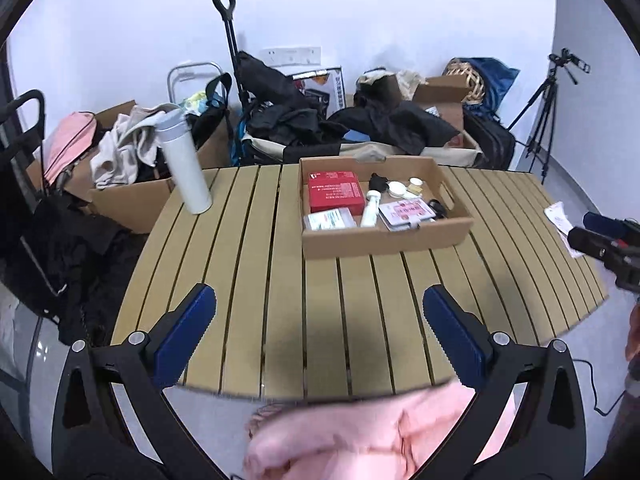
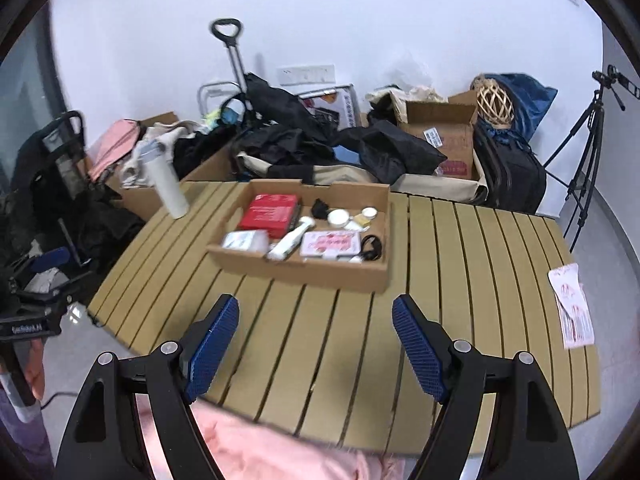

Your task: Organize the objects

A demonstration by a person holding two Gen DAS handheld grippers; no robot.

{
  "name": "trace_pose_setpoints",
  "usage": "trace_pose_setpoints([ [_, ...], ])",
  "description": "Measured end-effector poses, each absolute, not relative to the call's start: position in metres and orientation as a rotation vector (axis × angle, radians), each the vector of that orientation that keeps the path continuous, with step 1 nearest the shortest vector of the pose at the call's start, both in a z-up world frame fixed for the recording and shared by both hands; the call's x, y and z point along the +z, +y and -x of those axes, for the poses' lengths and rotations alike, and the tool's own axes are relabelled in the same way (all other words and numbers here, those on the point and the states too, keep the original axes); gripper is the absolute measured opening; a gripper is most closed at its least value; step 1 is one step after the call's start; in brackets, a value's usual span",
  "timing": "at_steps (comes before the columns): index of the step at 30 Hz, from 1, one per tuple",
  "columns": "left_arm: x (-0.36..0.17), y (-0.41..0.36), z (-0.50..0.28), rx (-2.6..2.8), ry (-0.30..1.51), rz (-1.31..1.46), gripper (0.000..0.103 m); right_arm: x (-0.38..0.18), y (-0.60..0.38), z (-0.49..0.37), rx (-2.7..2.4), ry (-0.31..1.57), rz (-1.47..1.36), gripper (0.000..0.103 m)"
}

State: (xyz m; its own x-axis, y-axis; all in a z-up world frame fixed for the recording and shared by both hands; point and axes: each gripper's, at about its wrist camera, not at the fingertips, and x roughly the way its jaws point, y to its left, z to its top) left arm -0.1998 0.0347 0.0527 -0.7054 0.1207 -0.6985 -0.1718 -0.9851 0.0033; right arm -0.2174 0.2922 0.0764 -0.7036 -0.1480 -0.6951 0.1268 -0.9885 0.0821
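A shallow cardboard tray [image 1: 384, 240] [image 2: 304, 274] stands on the slatted table [image 1: 248, 280] [image 2: 460, 280]. It holds a red box [image 1: 335, 191] [image 2: 269, 210], a white bottle [image 1: 370, 208] [image 2: 290, 242], a pink-patterned case [image 1: 405, 213] [image 2: 330, 244], a clear packet, small round tins and black items. A white flask [image 1: 183, 162] [image 2: 168, 188] stands upright at the table's far left. A printed paper packet [image 2: 574, 306] [image 1: 562, 220] lies at the right edge. My left gripper [image 1: 320, 308] is open and empty over the near table. My right gripper [image 2: 316, 320] is open and empty, short of the tray.
Pink clothing [image 1: 360, 436] [image 2: 280, 452] is at the near edge below both grippers. Behind the table are cardboard boxes [image 1: 132, 196] of clothes, a trolley with black bags [image 1: 280, 92], a wicker ball [image 2: 496, 106] and a tripod [image 1: 548, 112].
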Motion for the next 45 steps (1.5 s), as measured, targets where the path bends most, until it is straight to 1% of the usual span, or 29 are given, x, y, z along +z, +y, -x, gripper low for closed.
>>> trace_pose_setpoints([
  [3,0.05,0.024,0.151,2.805,0.119,1.084,0.103,0.074,0.28,0.168,-2.783,0.001,-1.072,0.082],
  [6,0.04,0.013,0.113,2.837,0.135,1.103,0.103,0.065,0.267,0.116,-2.79,0.049,-1.024,0.082],
  [8,0.031,0.003,0.082,2.835,0.11,1.12,0.103,0.057,0.261,0.086,-2.792,0.063,-1.017,0.082],
  [10,0.022,-0.005,0.052,2.856,0.057,1.118,0.103,0.049,0.257,0.054,-2.788,0.045,-1.001,0.082],
  [13,0.0,-0.008,0.012,2.866,-0.057,1.099,0.103,0.028,0.251,0.007,-2.828,-0.049,-0.98,0.082],
  [15,-0.01,0.001,0.004,2.816,-0.03,1.113,0.103,0.006,0.243,-0.012,-2.848,-0.092,-1.008,0.082],
  [17,-0.011,0.01,0.008,2.799,0.05,1.124,0.103,-0.009,0.233,-0.019,-2.803,-0.065,-1.052,0.082],
  [20,-0.004,0.009,0.005,2.819,0.022,1.071,0.103,-0.012,0.217,-0.018,-2.791,0.033,-1.064,0.083],
  [25,-0.004,0.007,-0.007,2.846,0.039,1.052,0.103,-0.009,0.21,-0.025,-2.778,0.076,-1.02,0.083],
  [40,-0.006,0.006,-0.008,2.864,0.06,1.05,0.103,-0.001,0.227,-0.03,-2.831,-0.038,-0.987,0.083],
  [45,-0.007,0.007,-0.009,2.866,0.074,1.051,0.103,-0.002,0.225,-0.029,-2.826,-0.024,-0.994,0.083],
])
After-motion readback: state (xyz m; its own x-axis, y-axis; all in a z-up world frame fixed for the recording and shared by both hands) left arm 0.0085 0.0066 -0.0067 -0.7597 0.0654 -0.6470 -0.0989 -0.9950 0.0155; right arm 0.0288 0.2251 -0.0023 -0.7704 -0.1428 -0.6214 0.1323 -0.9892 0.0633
